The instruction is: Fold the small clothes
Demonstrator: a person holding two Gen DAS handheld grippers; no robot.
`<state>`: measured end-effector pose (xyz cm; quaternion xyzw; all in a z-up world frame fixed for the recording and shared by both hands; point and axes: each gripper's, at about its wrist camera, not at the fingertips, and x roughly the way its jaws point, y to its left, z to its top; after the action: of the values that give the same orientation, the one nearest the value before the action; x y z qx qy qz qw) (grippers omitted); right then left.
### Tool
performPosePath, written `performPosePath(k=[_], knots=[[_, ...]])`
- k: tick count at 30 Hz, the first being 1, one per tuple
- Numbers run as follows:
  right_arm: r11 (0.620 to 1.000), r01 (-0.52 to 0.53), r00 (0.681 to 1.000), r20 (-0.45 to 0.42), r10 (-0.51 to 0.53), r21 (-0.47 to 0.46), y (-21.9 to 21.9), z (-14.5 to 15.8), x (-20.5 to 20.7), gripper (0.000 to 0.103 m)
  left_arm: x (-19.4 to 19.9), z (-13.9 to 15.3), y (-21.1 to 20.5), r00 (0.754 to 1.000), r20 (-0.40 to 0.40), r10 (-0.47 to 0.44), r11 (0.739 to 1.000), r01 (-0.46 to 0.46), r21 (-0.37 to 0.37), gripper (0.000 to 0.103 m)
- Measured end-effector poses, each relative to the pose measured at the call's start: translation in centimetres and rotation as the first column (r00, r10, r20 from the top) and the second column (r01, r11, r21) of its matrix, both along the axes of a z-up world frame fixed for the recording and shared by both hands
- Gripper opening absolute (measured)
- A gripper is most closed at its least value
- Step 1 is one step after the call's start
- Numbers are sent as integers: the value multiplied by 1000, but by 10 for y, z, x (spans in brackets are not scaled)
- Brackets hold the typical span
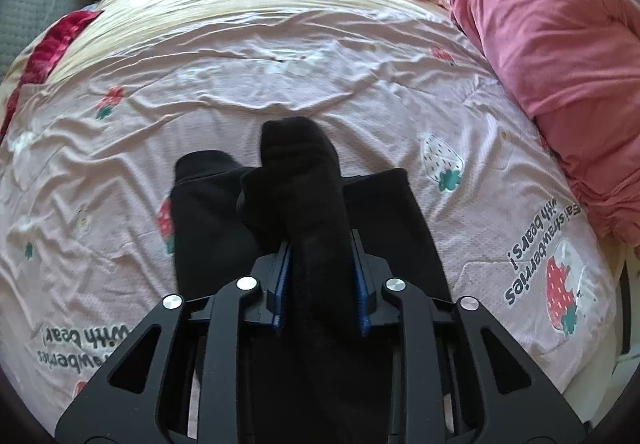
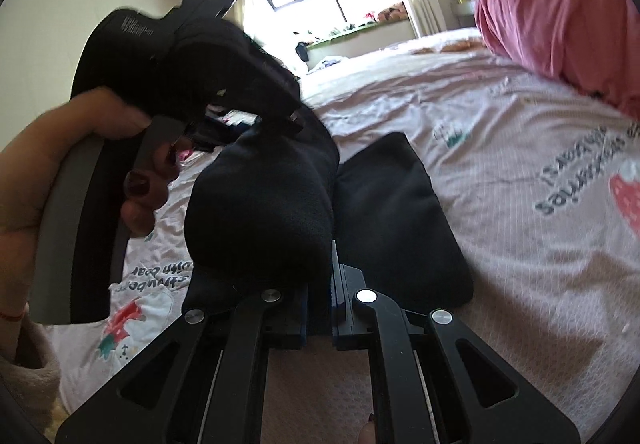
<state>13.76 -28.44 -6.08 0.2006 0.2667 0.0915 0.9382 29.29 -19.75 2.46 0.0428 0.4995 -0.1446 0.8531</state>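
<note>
left gripper (image 1: 322, 284) clenched on black sock (image 1: 304, 180), lifted over strawberry sheet (image 1: 500, 172); right gripper (image 2: 320, 308) pinched same sock bundle. second black piece (image 2: 396, 212) lay flat beside. fold judged partway, unfinished.

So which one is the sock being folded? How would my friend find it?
Start at the big pink strawberry bedsheet, with the red quilt heaped along one side. In the middle lie black socks. The one you want is the black sock lifted and bunched, pinched by both the left gripper and right gripper; the others lie flat.
</note>
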Motion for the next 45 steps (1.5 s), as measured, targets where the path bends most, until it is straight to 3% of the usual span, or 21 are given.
performPosePath(k=[5, 10, 15, 19, 21, 23, 25, 29, 33, 34, 35, 37, 42, 45], knots=[[994, 4, 999, -53, 1, 107, -15, -11, 1, 7, 6, -11, -26, 999, -37, -28, 999, 29, 29, 27], [981, 16, 995, -102, 3, 192, -30, -21, -1, 8, 7, -14, -42, 994, -78, -80, 996, 77, -41, 60], [969, 26, 990, -143, 9, 244, -41, -26, -4, 11, 3, -6, -26, 998, -36, -47, 991, 42, -124, 64], [957, -20, 981, -179, 74, 291, -47, -23, 0, 24, -1, -3, 11, 1000, 8, 18, 989, -16, -147, 65], [950, -52, 978, -174, 111, 309, -51, -15, 4, 39, -7, -6, 33, 998, 40, 44, 993, -39, -115, 66], [946, -97, 975, -163, 153, 310, -55, -3, 13, 62, -13, -12, 52, 996, 56, 67, 994, -62, -92, 66], [945, -134, 966, -174, 192, 299, -57, 4, 27, 66, -17, -18, 66, 995, 56, 85, 993, -80, -86, 66], [962, -175, 946, -235, 223, 209, -57, 10, 65, 67, -28, -33, 83, 995, 43, 86, 993, -82, -89, 66], [960, -204, 929, -273, 252, 191, -58, 6, 94, 66, -38, -43, 85, 995, 49, 83, 993, -79, -84, 68], [961, -212, 927, -275, 256, 180, -56, 6, 100, 61, -39, -43, 85, 995, 56, 83, 994, -78, -80, 69], [960, -220, 925, -276, 262, 173, -56, 6, 104, 45, -40, -43, 86, 995, 60, 83, 994, -79, -78, 69], [958, -259, 923, -261, 283, 123, -51, 11, 116, 27, -41, -43, 87, 994, 65, 86, 994, -81, -75, 69], [923, -347, 927, -89, 364, 166, -44, 39, 107, 23, -49, -35, 93, 990, 101, 101, 992, -93, -81, 69], [950, -304, 934, -175, 312, 68, -47, 25, 113, 23, -50, -39, 93, 993, 71, 92, 991, -84, -103, 69]])
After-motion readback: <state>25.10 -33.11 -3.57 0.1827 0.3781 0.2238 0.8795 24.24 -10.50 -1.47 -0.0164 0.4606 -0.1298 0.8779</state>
